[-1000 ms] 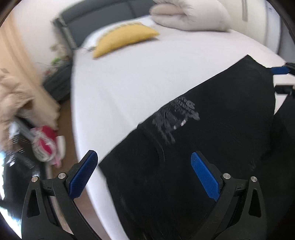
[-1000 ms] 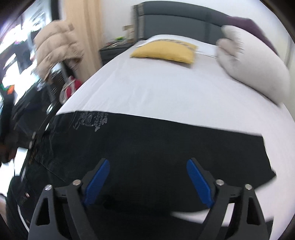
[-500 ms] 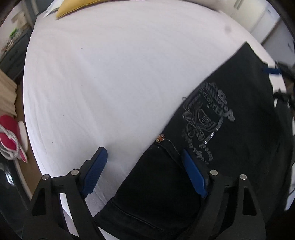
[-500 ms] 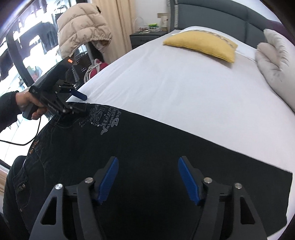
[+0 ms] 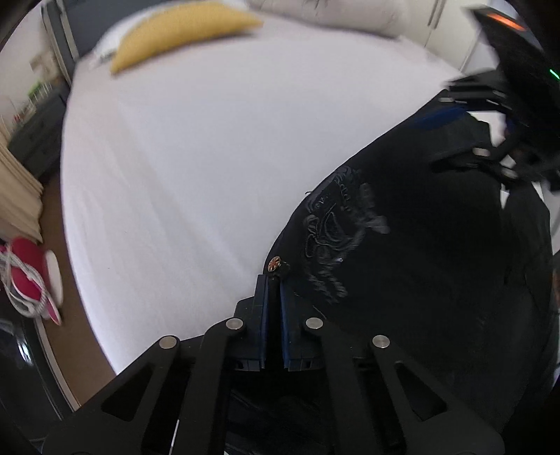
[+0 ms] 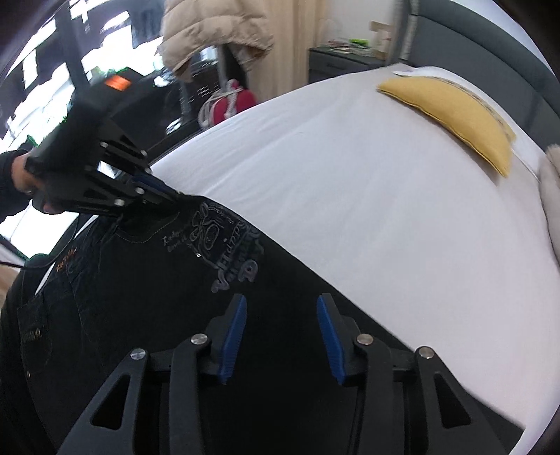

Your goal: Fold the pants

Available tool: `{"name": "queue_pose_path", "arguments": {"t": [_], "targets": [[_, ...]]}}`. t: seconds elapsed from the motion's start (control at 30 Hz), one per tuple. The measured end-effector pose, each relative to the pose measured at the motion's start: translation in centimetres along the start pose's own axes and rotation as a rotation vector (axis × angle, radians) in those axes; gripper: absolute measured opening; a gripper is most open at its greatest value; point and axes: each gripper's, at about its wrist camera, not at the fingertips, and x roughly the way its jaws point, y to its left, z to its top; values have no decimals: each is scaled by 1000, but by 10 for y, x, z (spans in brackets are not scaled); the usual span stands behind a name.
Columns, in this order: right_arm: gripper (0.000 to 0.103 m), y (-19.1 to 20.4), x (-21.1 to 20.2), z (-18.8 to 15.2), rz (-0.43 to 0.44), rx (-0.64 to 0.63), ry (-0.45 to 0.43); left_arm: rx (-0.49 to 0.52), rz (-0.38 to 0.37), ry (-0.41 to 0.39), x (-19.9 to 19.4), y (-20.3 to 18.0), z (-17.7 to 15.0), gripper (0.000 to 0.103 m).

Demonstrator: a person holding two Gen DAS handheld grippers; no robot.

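Garment: black denim pants [image 6: 147, 315] lie flat on the white bed sheet [image 6: 367, 196], along the near edge of the bed, waistband toward my left side, legs running off to my right.
Printed emblem: a grey graphic [image 5: 336, 231] sits on the upper leg, just beside the copper button [image 5: 274, 263].
Left tongs: my left gripper [image 5: 273, 283] has its blue pads pressed together on the waistband corner next to that button; from the right wrist view the same tongs [image 6: 171, 193] bite the fabric edge where it meets the sheet.
Right tongs: my right gripper [image 6: 281, 308] is spread, poised over the thigh area with cloth beneath both pads, gripping nothing. Whether the pads touch the cloth I cannot tell.
Handling, in my judgement: denim is soft but weighty, limp with no stiffness of its own; it will sag and drag between two grip points. Not slippery, not fragile.
Where to take hold: seams, waistband and hem, which are thick and give the pads a firm bite; a pinch on a single flat layer is likelier to slide out.
Risk: lifting one corner alone may pull the legs askew on the sheet.
Containers: none in view.
Surroundings: yellow pillow [image 6: 451, 115] lies near the grey headboard [image 6: 483, 45], well apart from the pants; a beige jacket [image 6: 217, 31] hangs beyond the bed.
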Motion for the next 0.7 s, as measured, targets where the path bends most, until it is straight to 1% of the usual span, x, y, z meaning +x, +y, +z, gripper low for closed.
{"name": "queue_pose_path", "arguments": {"t": [0.07,0.13,0.17,0.23,0.33,0.37,0.4,0.43,0.47,0.53,0.57,0.63,0.7], "targets": [[45,4,7,8,-2,-45,30,44,33,-44,-7,-11,-3,4],[45,6,14,15,-9,-83,53,78,57,-67,-10,-17,-5,4],[45,6,17,18,-10,-93,62,91,66,-77,-15,-21,-11,4],[45,5,24,24,-11,-108,86,107,73,-90,-22,-17,-13,4],[45,5,36,27,-11,-138,135,110,75,-95,-16,-11,-5,4],[36,5,41,28,-11,-145,157,104,73,-97,-15,-9,-7,4],[30,5,43,28,-11,-148,168,99,68,-101,-16,-8,-12,4],[21,5,46,28,-11,-151,180,95,65,-105,-17,-8,-20,4],[14,5,46,29,-10,-150,182,93,67,-109,-28,-23,-31,4],[8,4,43,30,-1,-138,168,87,70,-114,-42,-45,-44,4],[7,5,40,29,4,-130,162,81,72,-116,-49,-49,-52,4],[7,6,34,29,12,-109,144,68,68,-127,-69,-63,-71,4],[7,9,29,27,18,-83,124,61,68,-135,-78,-66,-78,4]]}}
